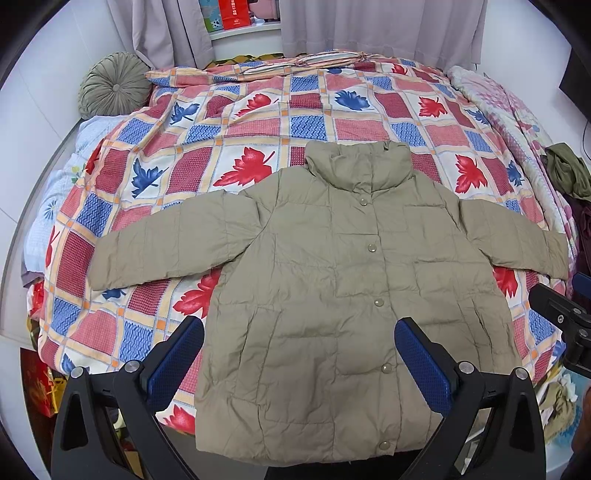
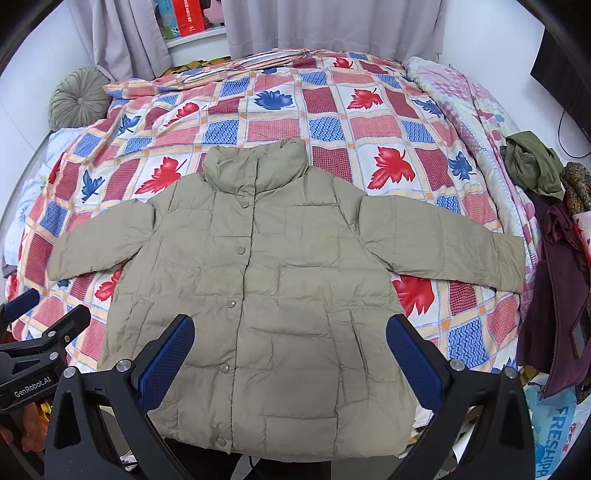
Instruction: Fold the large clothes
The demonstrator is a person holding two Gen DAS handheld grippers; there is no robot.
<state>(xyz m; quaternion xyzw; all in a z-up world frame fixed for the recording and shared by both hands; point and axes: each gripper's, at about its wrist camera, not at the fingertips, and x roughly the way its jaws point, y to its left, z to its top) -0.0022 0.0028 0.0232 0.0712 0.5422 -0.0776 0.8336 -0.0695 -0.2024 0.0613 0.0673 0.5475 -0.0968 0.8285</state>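
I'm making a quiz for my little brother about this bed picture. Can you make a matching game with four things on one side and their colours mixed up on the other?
Things:
1. puffy jacket
2. round cushion
3. gripper pads
4. box on the shelf

Colours:
A. red
B. blue
C. khaki beige
D. grey-green

Pairs: 1-C, 2-D, 3-B, 4-A
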